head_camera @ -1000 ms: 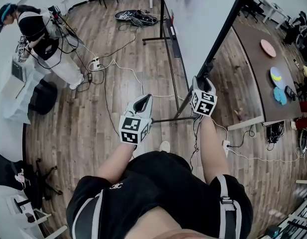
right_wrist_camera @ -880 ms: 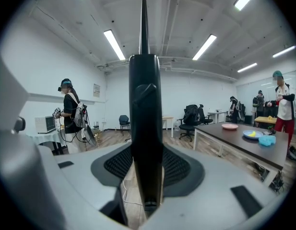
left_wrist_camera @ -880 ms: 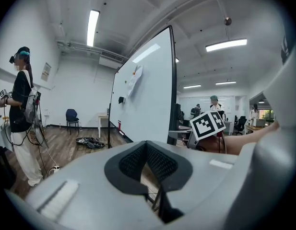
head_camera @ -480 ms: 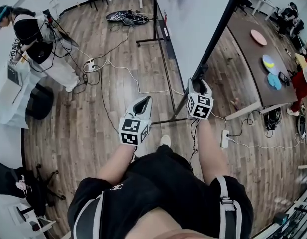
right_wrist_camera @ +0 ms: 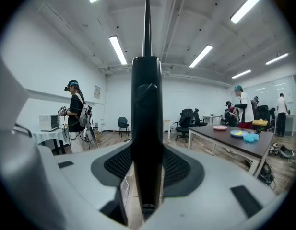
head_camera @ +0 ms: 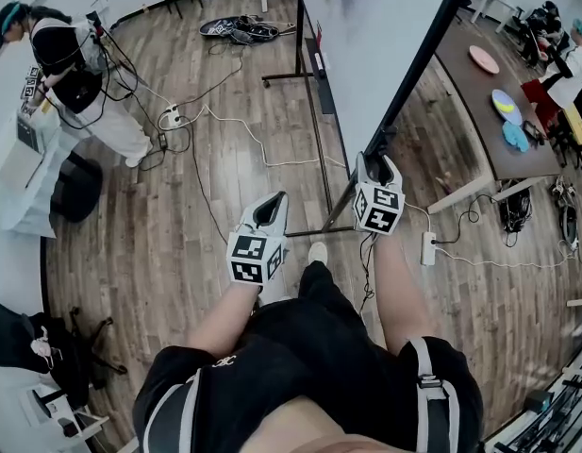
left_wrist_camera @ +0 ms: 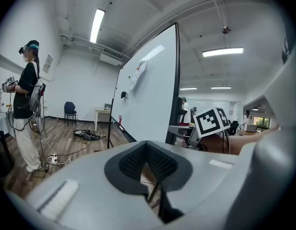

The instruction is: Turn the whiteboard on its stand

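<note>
right gripper (head_camera: pixel 378 161) clamped on whiteboard (head_camera: pixel 385 45) side edge, edge upright between jaws | left gripper (head_camera: pixel 271 202) closed, empty, board off its right | right nearer for swing

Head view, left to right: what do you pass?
Standing person in black top and white trousers, white power strip on the floor, left hand-held gripper, right hand-held gripper clamped on the whiteboard's black frame, dark brown table.

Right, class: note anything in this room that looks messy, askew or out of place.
Loose cables trail across the wooden floor, with a tangled heap lying beyond the whiteboard. They look like a trip hazard. Nothing else looks spilled or damaged.
</note>
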Demonstrator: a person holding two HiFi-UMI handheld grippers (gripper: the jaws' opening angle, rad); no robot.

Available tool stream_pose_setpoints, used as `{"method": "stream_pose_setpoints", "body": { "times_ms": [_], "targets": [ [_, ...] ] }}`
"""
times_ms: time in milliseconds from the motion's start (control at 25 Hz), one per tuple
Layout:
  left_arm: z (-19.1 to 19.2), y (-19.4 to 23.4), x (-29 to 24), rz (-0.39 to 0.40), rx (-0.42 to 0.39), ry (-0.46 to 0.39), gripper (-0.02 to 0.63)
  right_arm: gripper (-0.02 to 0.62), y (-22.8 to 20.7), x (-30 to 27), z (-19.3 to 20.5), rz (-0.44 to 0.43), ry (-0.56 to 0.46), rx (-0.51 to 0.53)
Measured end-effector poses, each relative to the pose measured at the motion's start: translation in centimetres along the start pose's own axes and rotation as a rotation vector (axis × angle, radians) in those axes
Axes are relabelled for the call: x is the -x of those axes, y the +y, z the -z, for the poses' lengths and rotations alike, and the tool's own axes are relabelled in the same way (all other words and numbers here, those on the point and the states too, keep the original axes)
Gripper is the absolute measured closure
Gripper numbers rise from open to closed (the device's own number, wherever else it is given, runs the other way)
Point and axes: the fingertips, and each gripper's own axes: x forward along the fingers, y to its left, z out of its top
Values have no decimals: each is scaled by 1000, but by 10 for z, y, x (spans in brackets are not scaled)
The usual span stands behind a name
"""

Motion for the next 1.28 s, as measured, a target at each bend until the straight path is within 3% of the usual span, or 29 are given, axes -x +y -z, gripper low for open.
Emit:
{"method": "stream_pose_setpoints", "body": {
  "times_ms": [200, 840, 1280],
  "targets": [
    [12, -9, 19, 28, -3, 19, 597, 408, 17, 27, 5, 17, -2, 3],
    [-7, -57, 24, 125, -65, -35, 597, 408, 40, 74, 17, 11, -14, 6],
    [2, -77, 54, 111, -53, -31, 597, 408, 49, 105, 25, -5, 15, -2]
  ]
}}
